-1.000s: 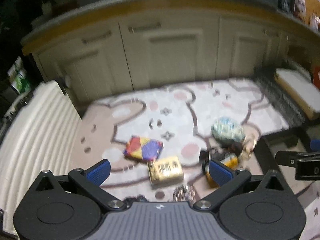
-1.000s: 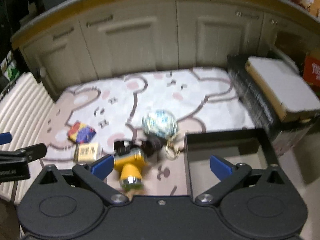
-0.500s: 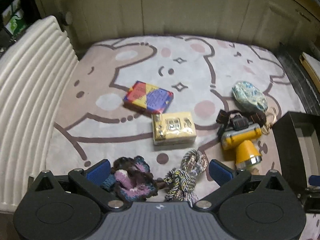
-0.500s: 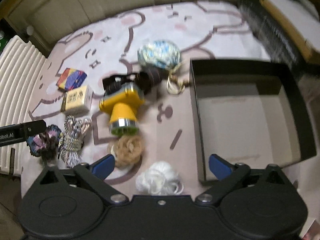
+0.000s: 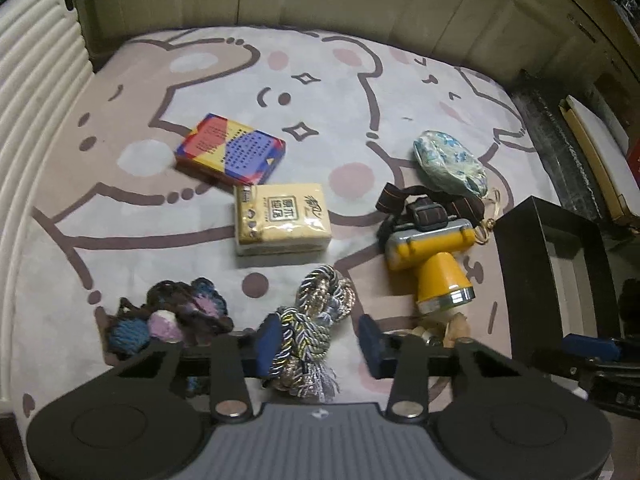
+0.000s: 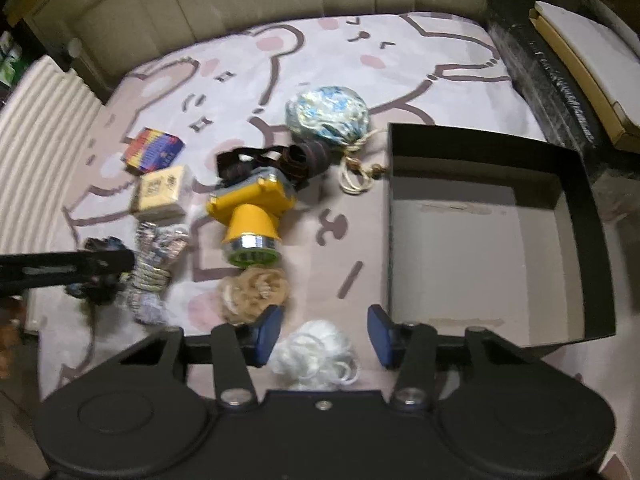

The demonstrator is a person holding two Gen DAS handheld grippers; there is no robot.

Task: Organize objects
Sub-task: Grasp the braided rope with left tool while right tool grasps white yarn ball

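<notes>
Okay, my left hand-held gripper (image 5: 318,340) pinches the rope bundle (image 5: 316,308), my right hand-held gripper (image 6: 320,334), jaws just closing, sits half-open around the white cord (image 6: 316,356) without gripping it; next I finish that grasp and lift both into the black box (image 6: 480,140).

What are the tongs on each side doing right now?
Left tongs: closed on the braided cord.
Right tongs: open, jaws just been closing around the white string, not pressing it.
</notes>
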